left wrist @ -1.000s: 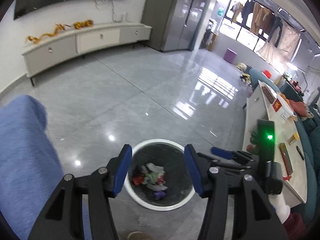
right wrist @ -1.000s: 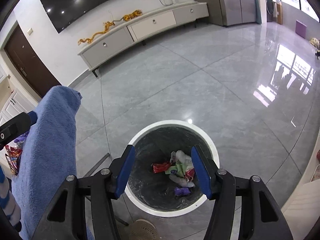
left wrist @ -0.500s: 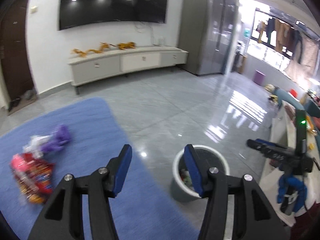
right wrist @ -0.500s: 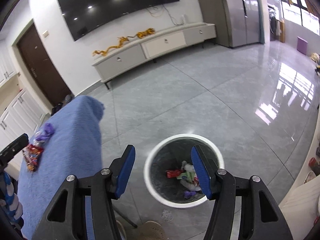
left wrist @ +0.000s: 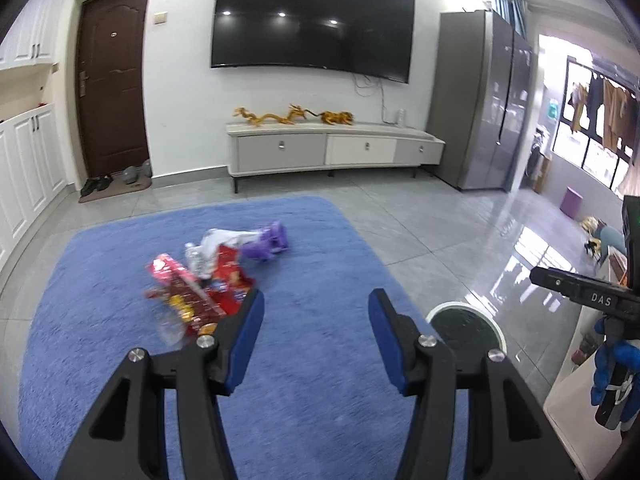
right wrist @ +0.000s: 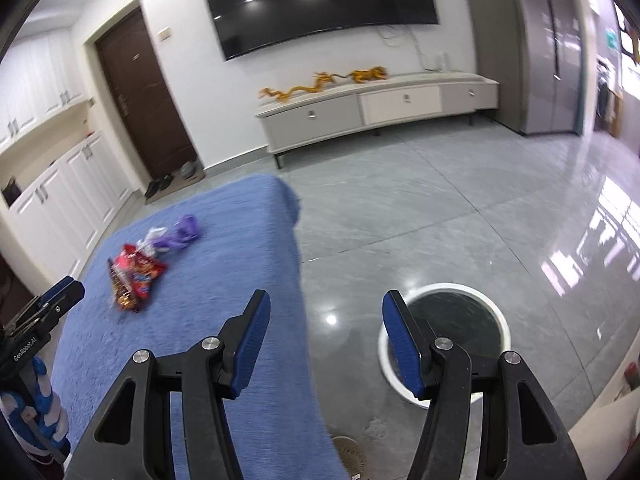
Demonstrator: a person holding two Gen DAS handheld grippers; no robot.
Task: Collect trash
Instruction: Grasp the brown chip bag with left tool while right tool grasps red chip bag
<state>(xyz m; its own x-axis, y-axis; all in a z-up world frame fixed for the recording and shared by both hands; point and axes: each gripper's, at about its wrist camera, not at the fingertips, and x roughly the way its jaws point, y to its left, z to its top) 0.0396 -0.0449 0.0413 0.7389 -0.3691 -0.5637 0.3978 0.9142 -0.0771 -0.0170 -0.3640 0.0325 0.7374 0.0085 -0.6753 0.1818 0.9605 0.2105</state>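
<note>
A pile of trash lies on a blue cloth-covered surface [left wrist: 320, 360]: red snack wrappers [left wrist: 200, 292], a purple wrapper [left wrist: 268, 242] and a white crumpled piece [left wrist: 218, 238]. The red wrappers [right wrist: 134, 276] and purple wrapper [right wrist: 184, 234] also show in the right wrist view. My left gripper [left wrist: 316, 334] is open and empty, above the cloth just right of the pile. My right gripper [right wrist: 326, 344] is open and empty, over the cloth's right edge. A round white-rimmed trash bin [right wrist: 502, 320] stands on the floor to the right; it also shows in the left wrist view [left wrist: 494, 322].
Grey tiled floor [right wrist: 440, 220] stretches beyond the cloth. A long white TV cabinet [left wrist: 336, 150] with gold dragon figures stands under a wall TV. A white table edge [left wrist: 580, 392] is at the right, near the bin. White cupboards [right wrist: 60, 192] and a brown door are at the left.
Both grippers have swung up and left, away from above the bin, toward the blue cloth. The trash pile has come into full view. Both stay open and empty.
</note>
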